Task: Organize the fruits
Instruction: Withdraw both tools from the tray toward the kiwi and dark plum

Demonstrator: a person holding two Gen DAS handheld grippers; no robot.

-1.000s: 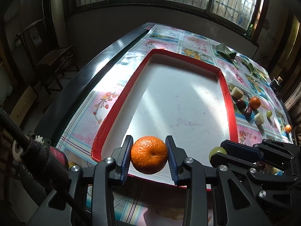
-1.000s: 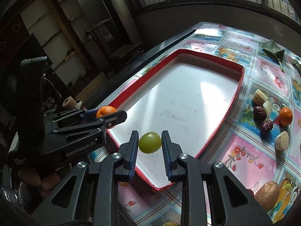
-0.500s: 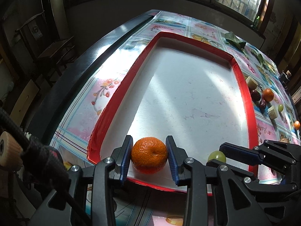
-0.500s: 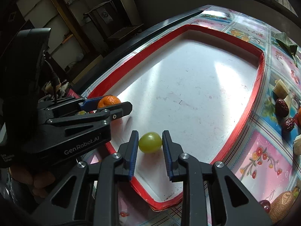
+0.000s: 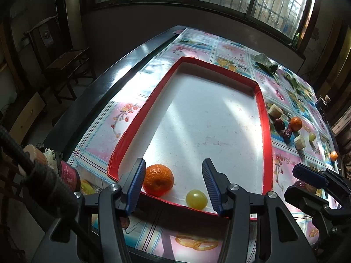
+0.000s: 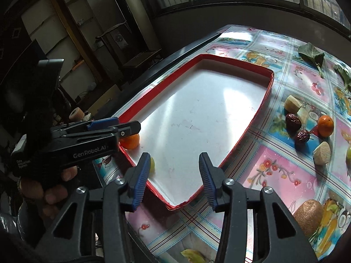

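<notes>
A red-rimmed white tray (image 5: pixel 266 142) lies on the flowered tablecloth. An orange mandarin (image 5: pixel 158 183) rests on the tray floor in its near left corner. My left gripper (image 5: pixel 174 184) has its jaws opening around the mandarin, which sits close to the left pad and apart from the right one. A green grape (image 5: pixel 196 199) lies by the tray's near rim (image 6: pixel 248 131). My right gripper (image 6: pixel 174 179) has jaws that are opening with nothing between them. The grape (image 6: pixel 152 164) peeks out behind its left finger. The mandarin (image 6: pixel 130 141) shows under the left gripper (image 6: pixel 109 127).
Right of the tray lie loose fruits: dark dates (image 6: pixel 292 121), another mandarin (image 6: pixel 325 125), pale cut pieces (image 6: pixel 322 153), a kiwi (image 6: pixel 308 217) and green leaves (image 6: pixel 311 53). A person's hand (image 6: pixel 52 188) holds the left gripper. A wooden chair (image 5: pixel 65 63) stands beyond the table's left edge.
Both grippers have opened and let go. The mandarin and the grape now lie on the tray floor near its front rim. Both grippers have drawn back a little from the tray.
</notes>
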